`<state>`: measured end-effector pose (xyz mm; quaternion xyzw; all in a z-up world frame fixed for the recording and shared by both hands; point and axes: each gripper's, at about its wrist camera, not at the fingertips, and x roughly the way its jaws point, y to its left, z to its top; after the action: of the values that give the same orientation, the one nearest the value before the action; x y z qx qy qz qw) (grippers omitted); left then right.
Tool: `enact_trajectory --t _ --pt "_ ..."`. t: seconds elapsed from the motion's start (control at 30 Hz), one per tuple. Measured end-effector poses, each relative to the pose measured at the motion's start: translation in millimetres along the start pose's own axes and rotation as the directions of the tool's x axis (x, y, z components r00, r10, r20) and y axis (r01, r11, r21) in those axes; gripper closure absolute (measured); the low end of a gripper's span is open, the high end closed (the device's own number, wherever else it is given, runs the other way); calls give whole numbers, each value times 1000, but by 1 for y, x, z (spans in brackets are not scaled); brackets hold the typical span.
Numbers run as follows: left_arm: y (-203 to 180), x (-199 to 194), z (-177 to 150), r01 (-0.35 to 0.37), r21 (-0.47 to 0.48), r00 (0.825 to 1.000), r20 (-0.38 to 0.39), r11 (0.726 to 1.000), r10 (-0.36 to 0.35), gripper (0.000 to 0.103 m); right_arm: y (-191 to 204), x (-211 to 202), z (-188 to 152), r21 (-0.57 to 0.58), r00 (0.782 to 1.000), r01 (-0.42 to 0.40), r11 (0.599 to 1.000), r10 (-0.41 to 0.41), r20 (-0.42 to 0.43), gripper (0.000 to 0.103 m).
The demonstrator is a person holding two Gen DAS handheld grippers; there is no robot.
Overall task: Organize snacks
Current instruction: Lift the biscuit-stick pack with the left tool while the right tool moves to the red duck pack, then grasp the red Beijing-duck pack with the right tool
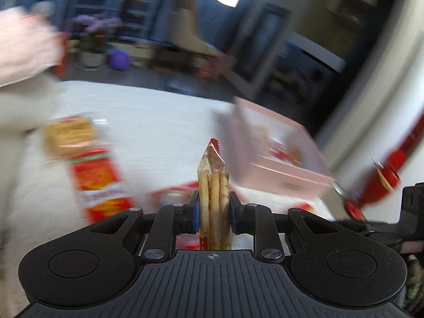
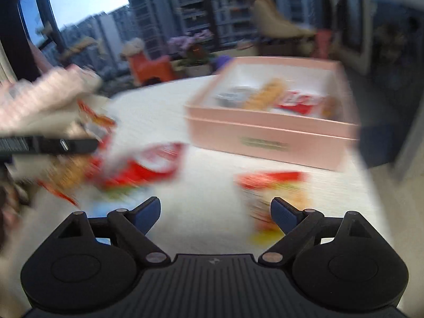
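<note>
On a white-covered table point(image 2: 212, 185) before a window facing high-rise blocks, the left gripper point(image 1: 214, 209) is clenched on a clear packet of biscuit sticks point(image 1: 213, 185), held edge-on and upright between its blue pads point(image 1: 196, 214), raised clear of the cloth. Beyond and to its right sits the pink box point(image 2: 267, 135), open-topped, with several snack packets point(image 2: 265, 94) lying inside. The right gripper point(image 2: 216, 213) hangs over the table with its jaws spread wide and nothing between them; a red-and-yellow packet point(image 2: 273, 193) lies just ahead of its right finger, and a blurred heap of red wrappers point(image 2: 143, 169) lies to its left. A tall red-orange packet point(image 1: 98, 169) lies on the cloth left of the held one. What may be a sleeved arm point(image 2: 39, 98) crosses the upper left, too smeared to read.
</note>
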<state>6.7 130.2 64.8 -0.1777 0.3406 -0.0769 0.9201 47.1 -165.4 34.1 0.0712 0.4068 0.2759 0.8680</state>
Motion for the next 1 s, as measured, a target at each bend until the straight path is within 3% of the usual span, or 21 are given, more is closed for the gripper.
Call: enact_trajectory --t 0.1,0.17,0.37,0.47,0.53,0.57,0.73,0.9,1.0 --pt "30 -9 -5 -80 -61 997 9 995 81 78 23 35 16 85 988 -106 991 114 -102 18" --pt "44 -11 -9 -98 -89 995 -2 991 98 78 50 58 21 55 982 -106 993 114 -154 24" --pt "66 -19 -28 -107 -147 994 -6 983 108 78 108 109 47 -103 988 12 995 -27 -153 18" --pt "69 -21 -35 -96 -152 995 -12 984 95 78 119 139 61 -141 979 96 985 -119 -163 18" --pt "70 -21 -40 -89 -156 996 -18 984 87 78 121 153 64 -125 963 170 978 -191 -191 18" --pt "70 -21 -42 -89 -155 996 -23 984 86 78 122 155 62 -142 957 185 972 -211 -198 17" --pt "76 -15 -52 -76 -169 996 -49 983 69 78 131 136 65 -309 976 163 937 -199 -87 19" --pt "76 -10 -55 -51 -185 998 -41 981 44 78 111 121 81 -326 984 136 936 -165 -63 19" --pt "74 -7 -55 -57 -174 998 -39 983 51 78 117 133 96 -334 990 102 937 -130 -61 19"
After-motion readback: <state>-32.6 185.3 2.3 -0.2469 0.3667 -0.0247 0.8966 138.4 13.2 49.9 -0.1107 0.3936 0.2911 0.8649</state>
